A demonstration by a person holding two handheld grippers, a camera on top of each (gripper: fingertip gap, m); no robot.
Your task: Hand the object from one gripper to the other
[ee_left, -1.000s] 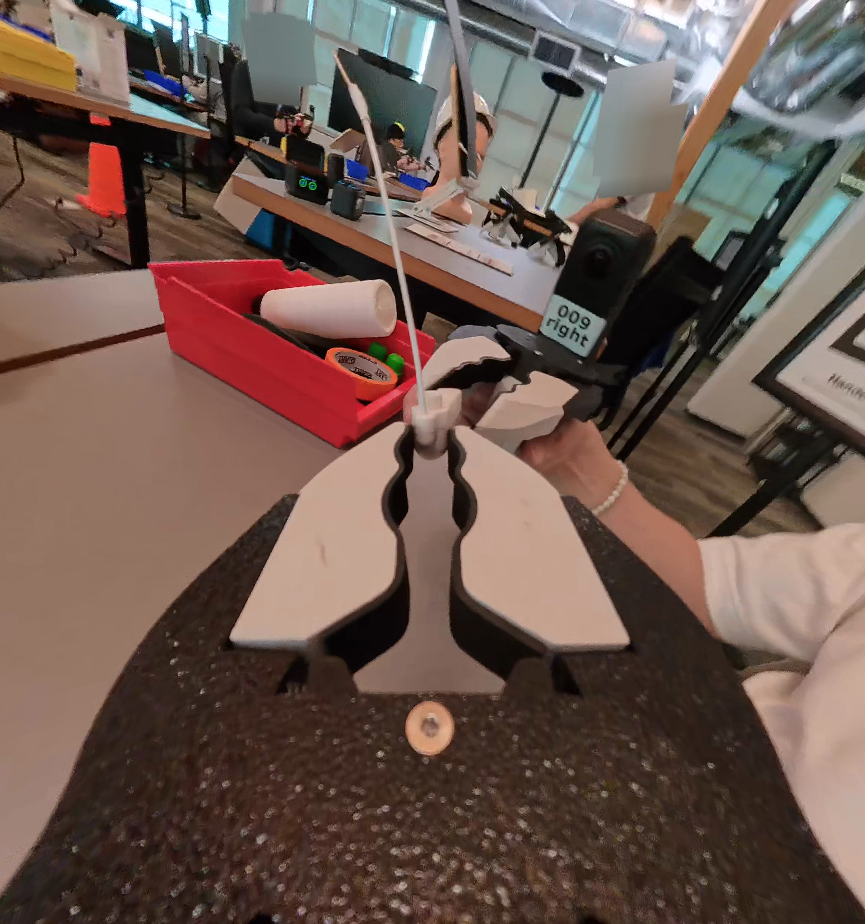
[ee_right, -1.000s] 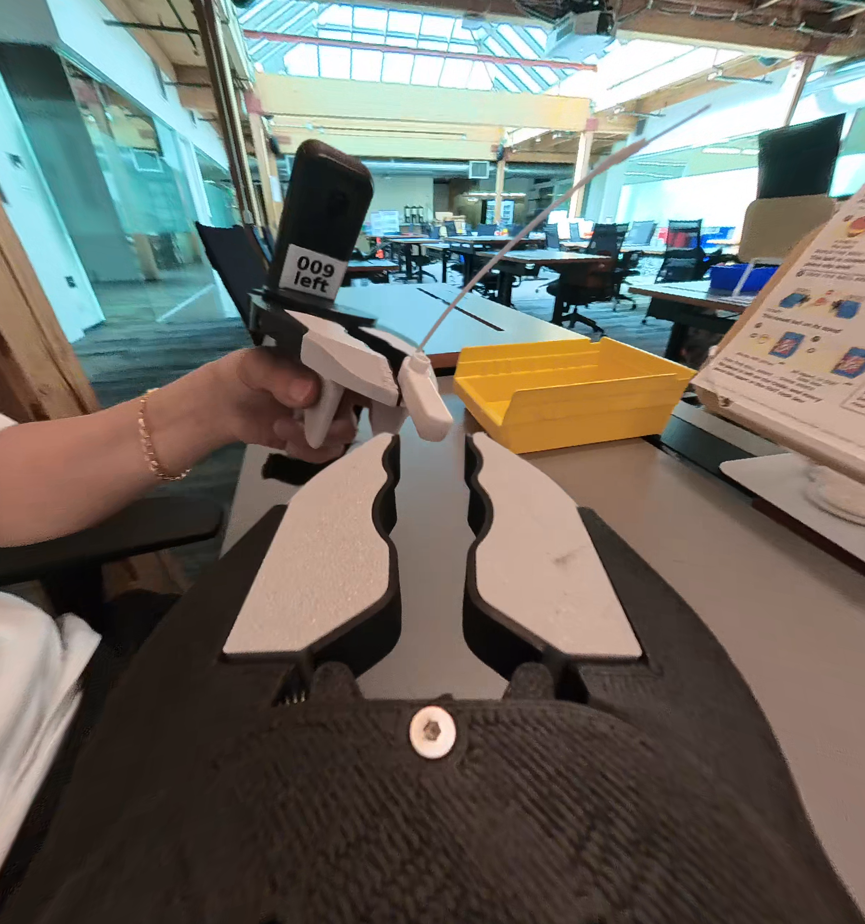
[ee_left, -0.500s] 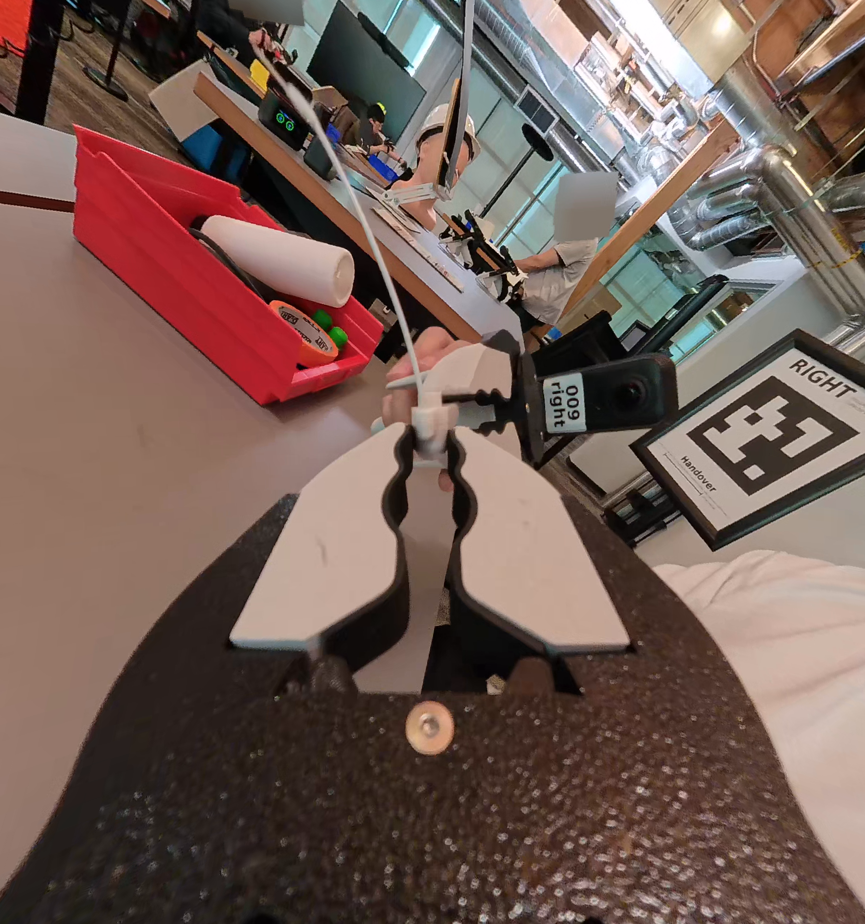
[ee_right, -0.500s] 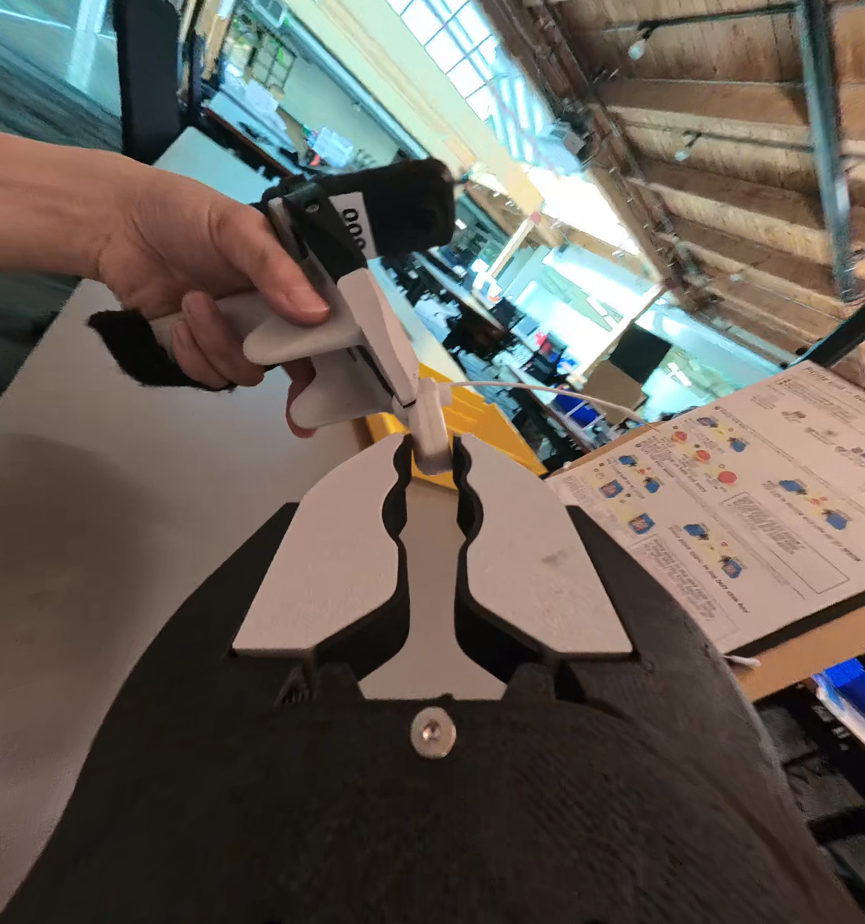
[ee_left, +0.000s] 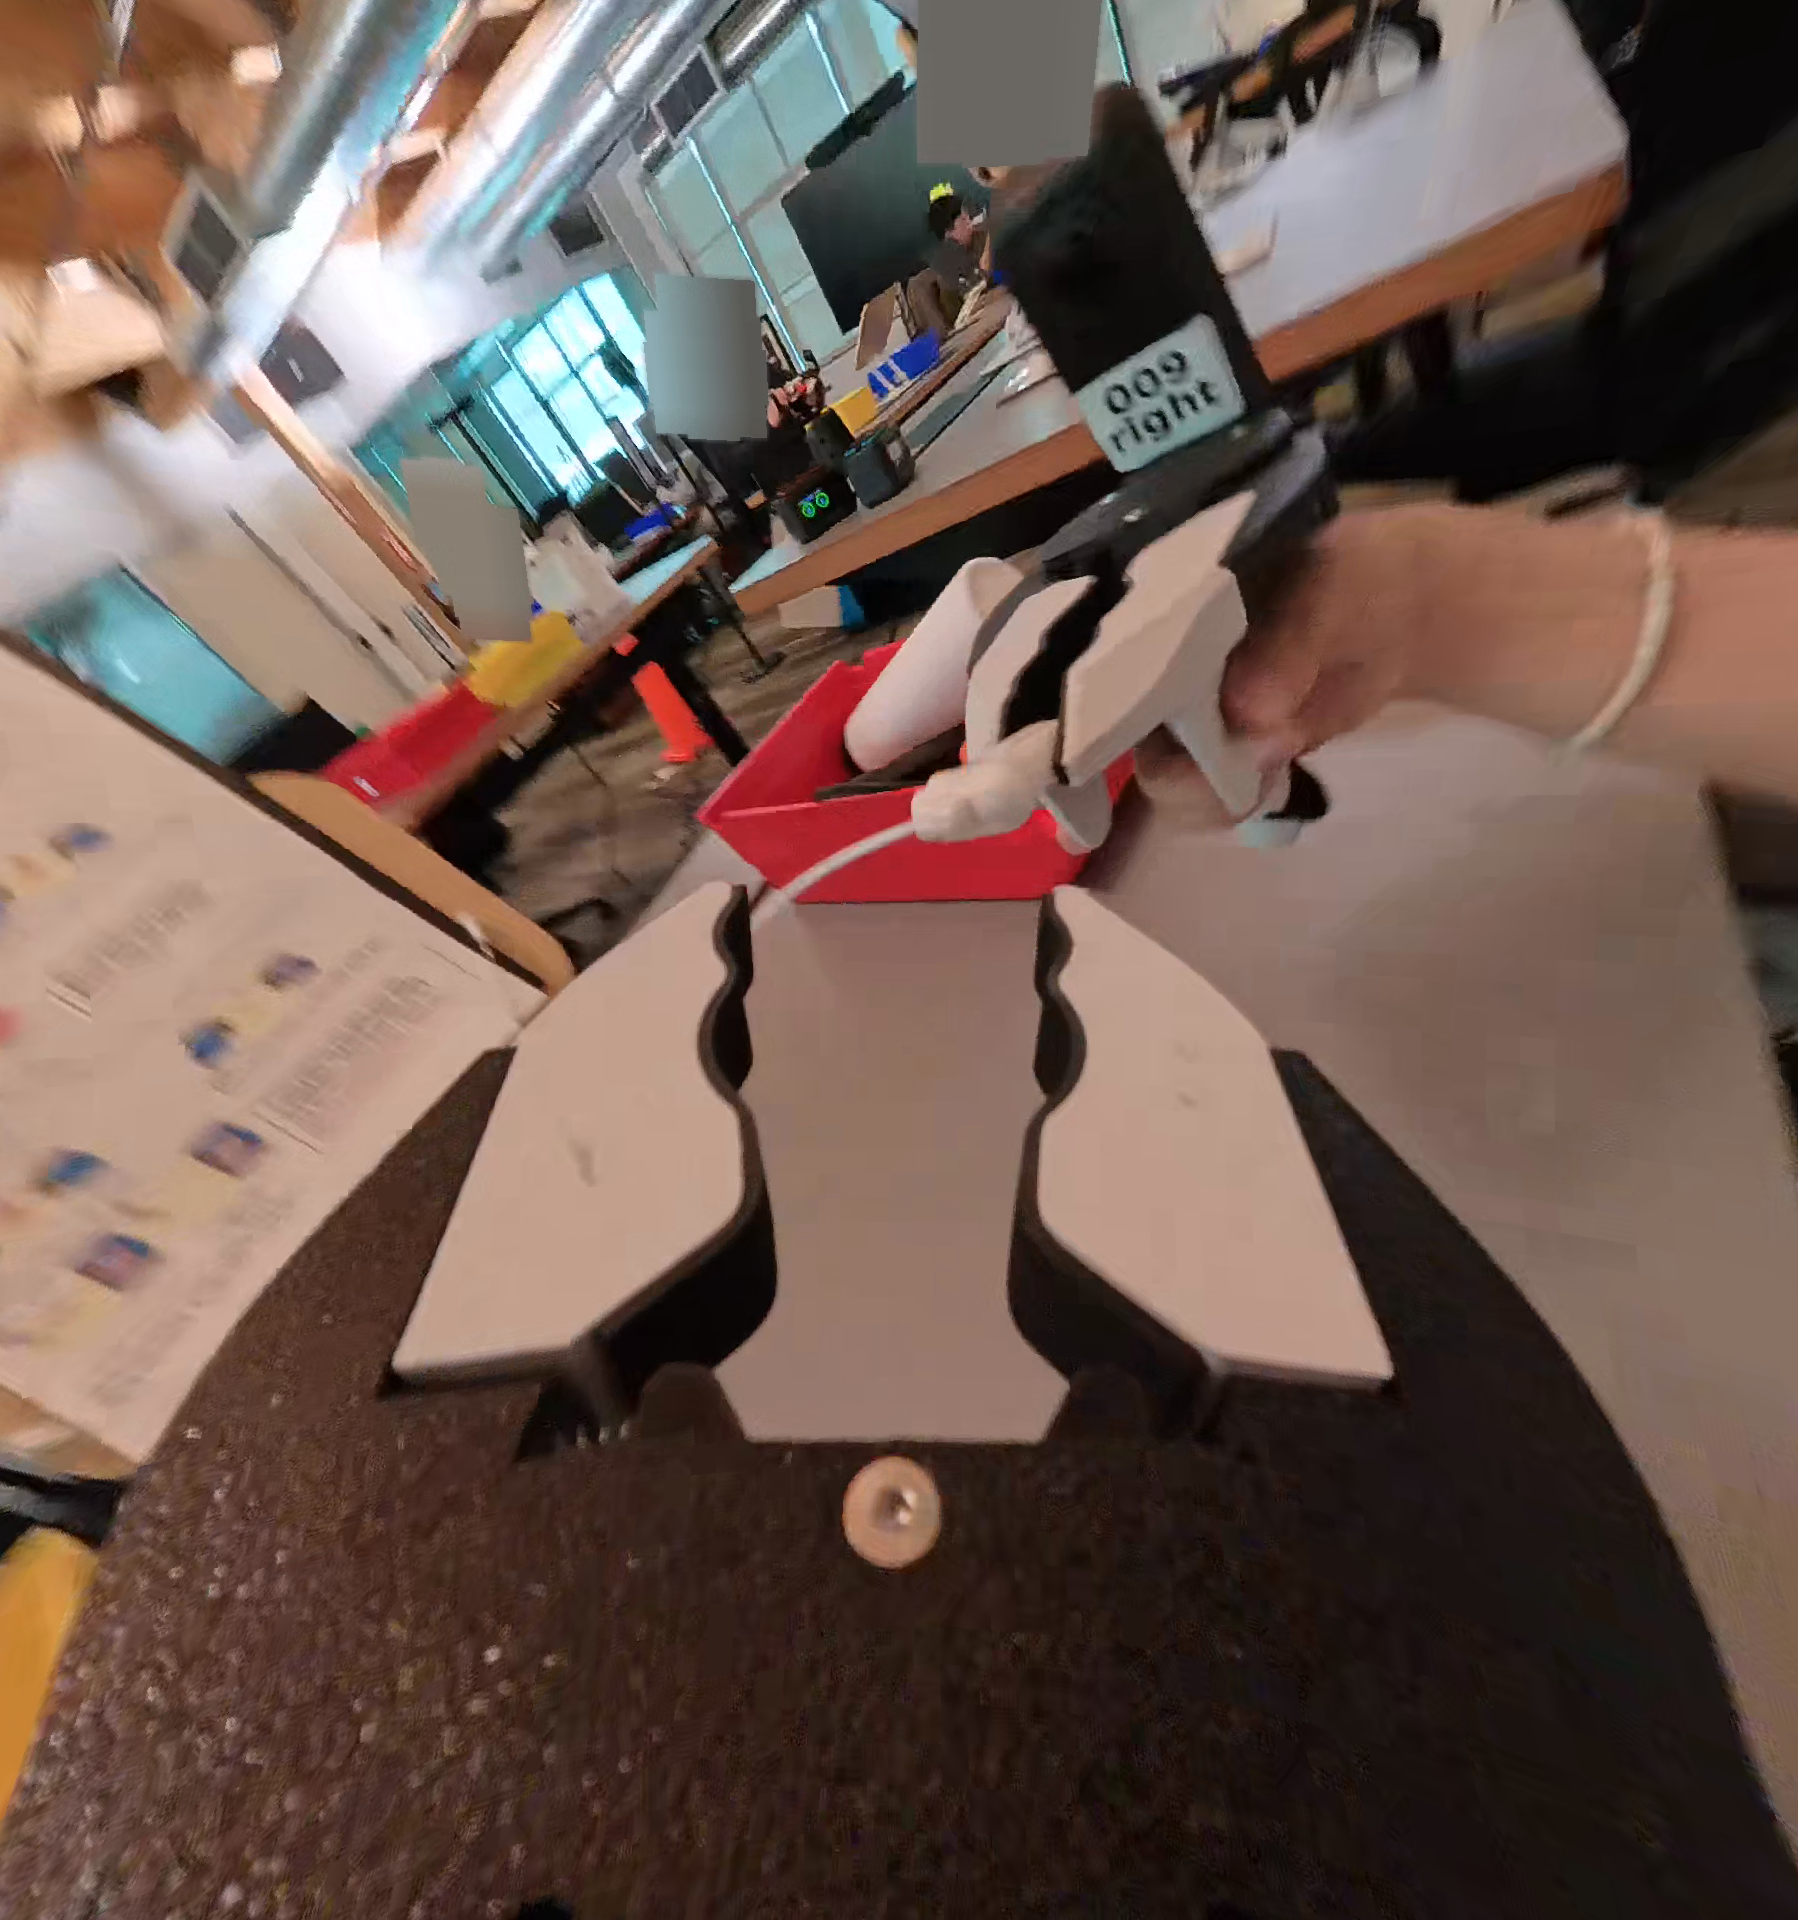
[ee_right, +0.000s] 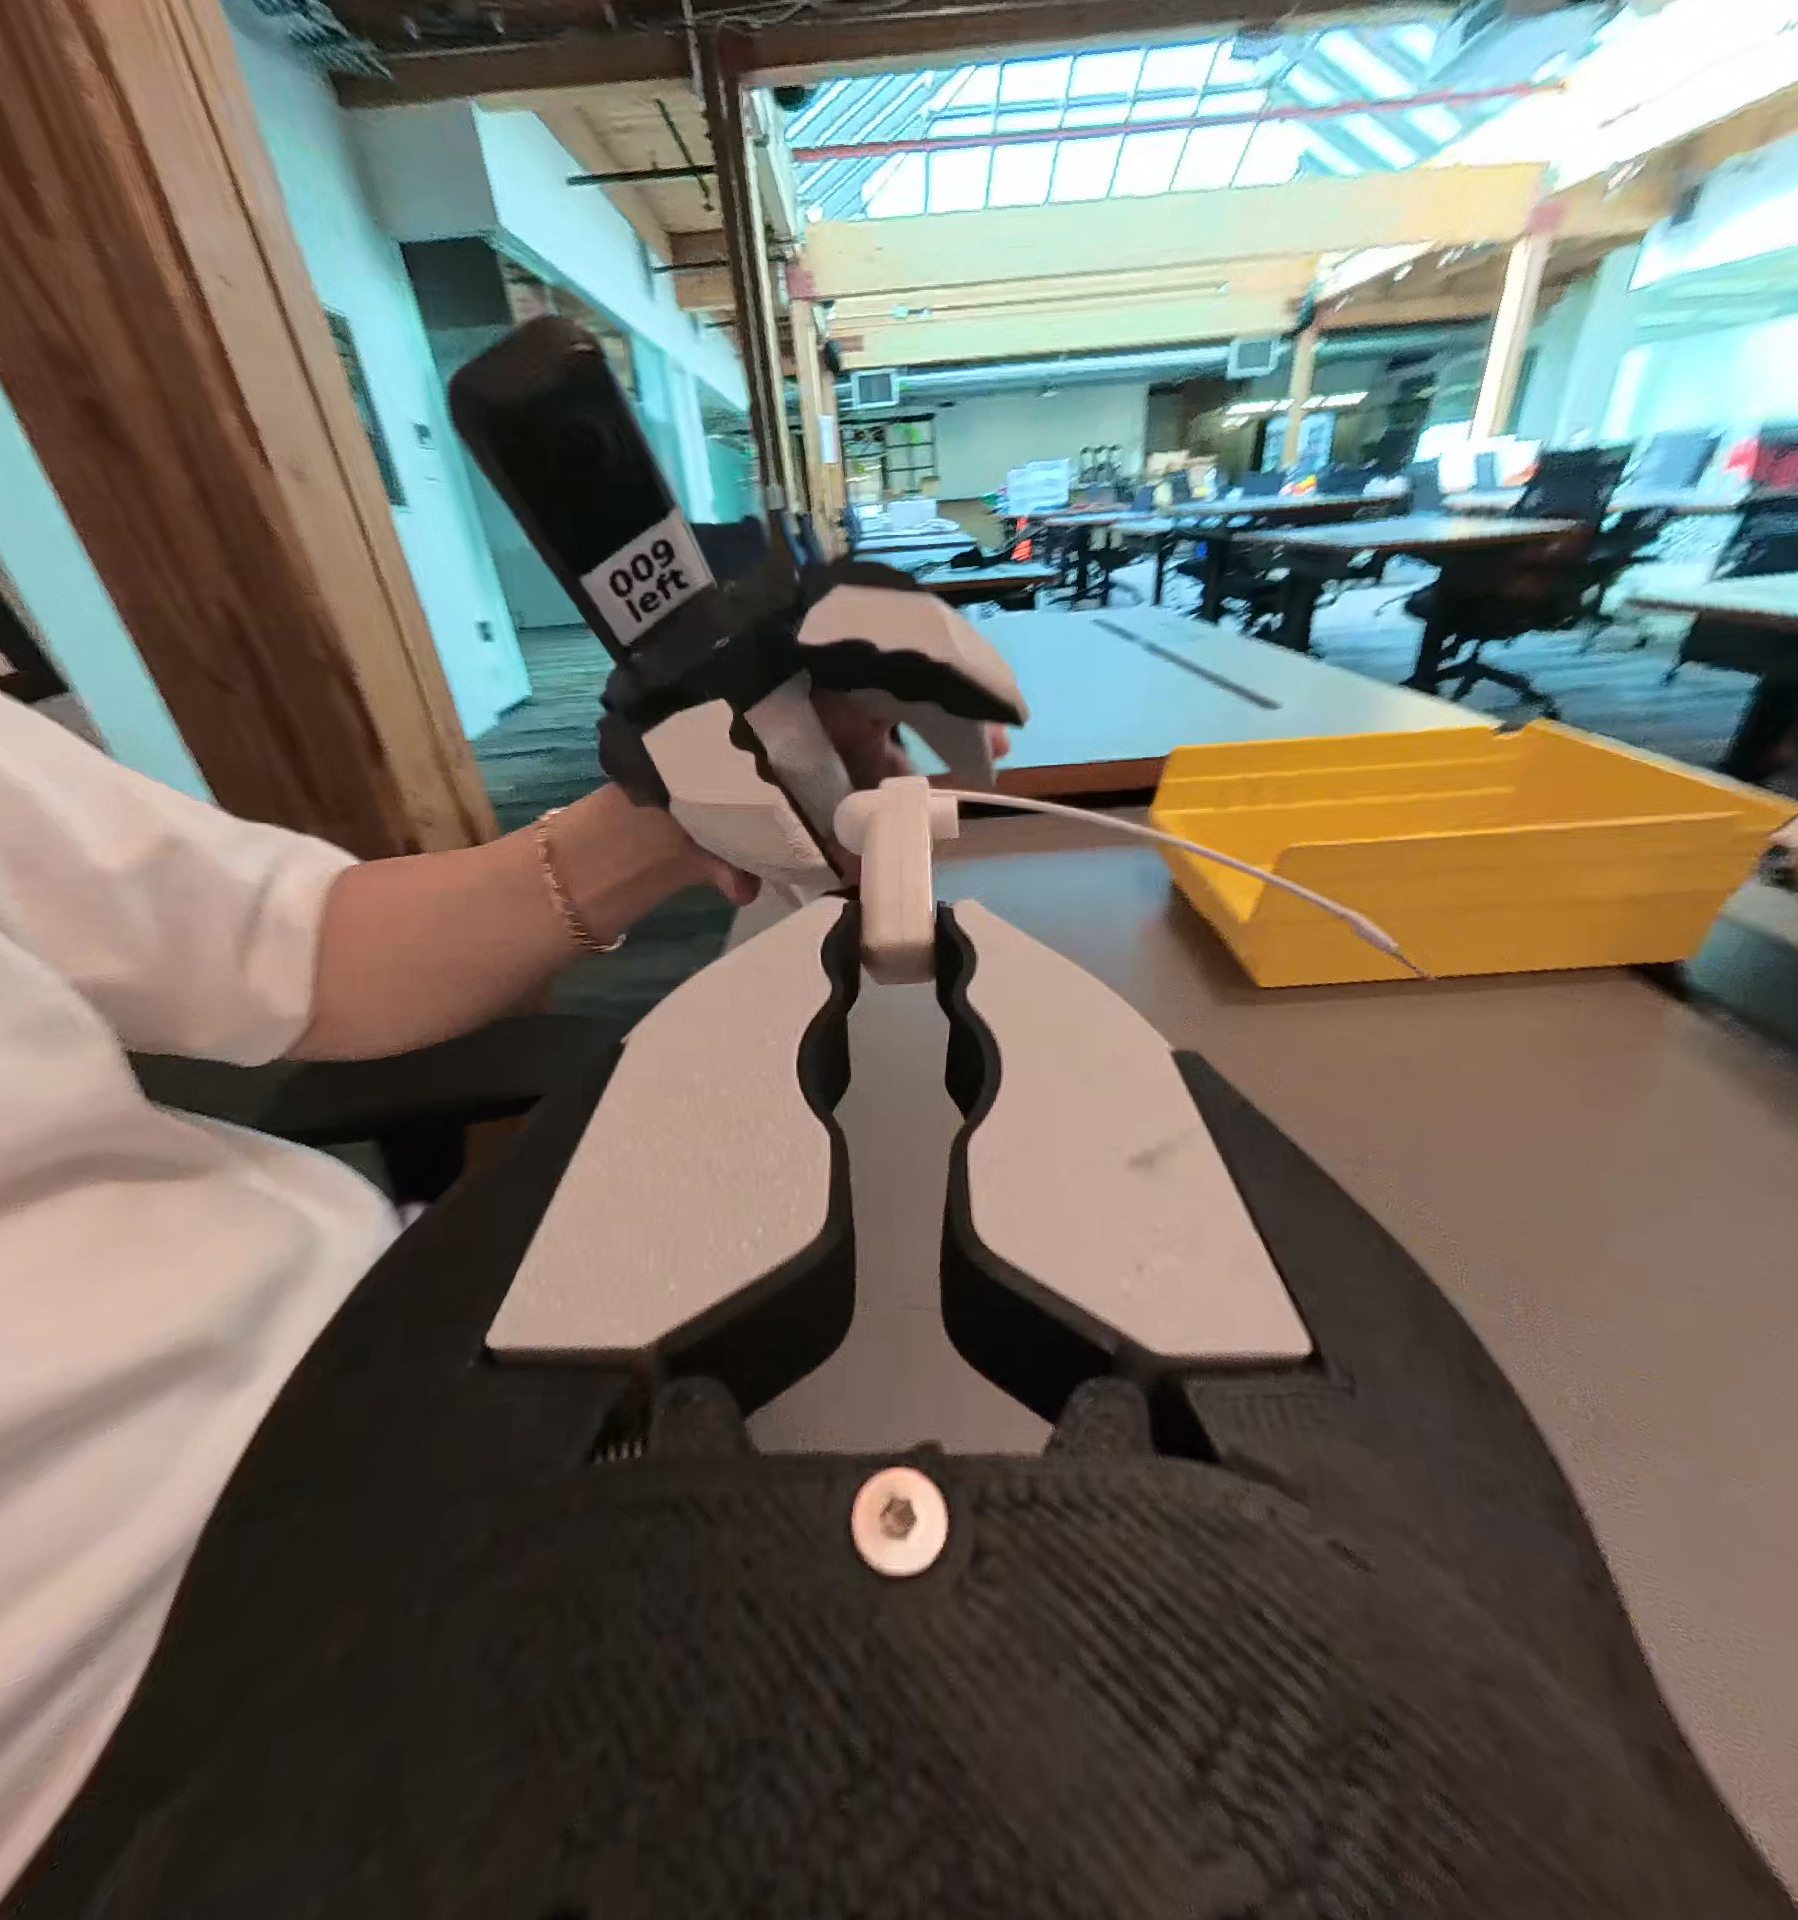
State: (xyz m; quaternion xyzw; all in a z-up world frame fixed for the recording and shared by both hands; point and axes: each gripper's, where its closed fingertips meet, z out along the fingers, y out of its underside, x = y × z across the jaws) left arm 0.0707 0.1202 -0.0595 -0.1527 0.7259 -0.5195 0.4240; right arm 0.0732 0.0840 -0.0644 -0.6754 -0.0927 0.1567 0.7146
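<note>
The object is a small white plug-like piece (ee_right: 895,883) with a thin white cord (ee_right: 1238,862) trailing right. My right gripper (ee_right: 895,925) is shut on it at the fingertips, above the table. My left gripper (ee_right: 900,790) is open just behind the piece, its jaws spread on either side without gripping. In the left wrist view my left gripper (ee_left: 890,914) is open and empty. The right gripper (ee_left: 1046,774) holds the piece (ee_left: 978,800) a little ahead and to the right, with the cord (ee_left: 822,862) running toward my left finger.
A yellow bin (ee_right: 1446,831) stands on the grey table (ee_right: 1497,1143) to the right. A red bin (ee_left: 874,868) with a white roll (ee_left: 916,675) sits behind the grippers. An instruction sheet (ee_left: 147,1039) stands at the left. The grippers' ends are close to 5 centimeters from one another.
My left gripper has opened and let go of the white piece. My right gripper closed on it half a second ago and still holds it. Both grippers have turned and drawn slightly apart.
</note>
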